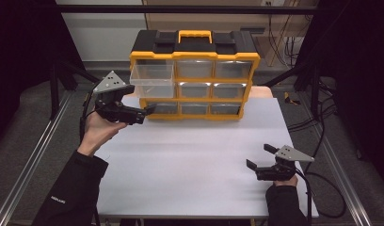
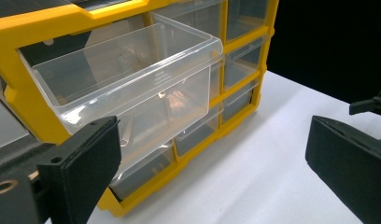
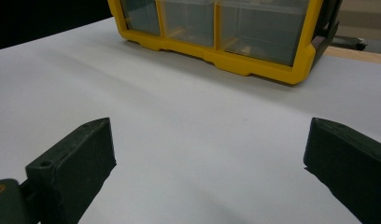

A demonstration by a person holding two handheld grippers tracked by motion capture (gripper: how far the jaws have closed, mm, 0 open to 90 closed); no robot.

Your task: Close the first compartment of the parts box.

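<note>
Your forearms come in low over the white counter (image 1: pixel 195 160), which sits between metal rails in a dark room. On its far part stands a yellow drawer organizer (image 1: pixel 195 75) with its top-left clear drawer (image 1: pixel 152 80) pulled out. Your left hand-held gripper (image 1: pixel 148 110) hovers just beside that drawer, jaws spread wide and holding nothing. Your right hand-held gripper (image 1: pixel 260 157) rests near the counter's front right, also spread and holding nothing.
</note>
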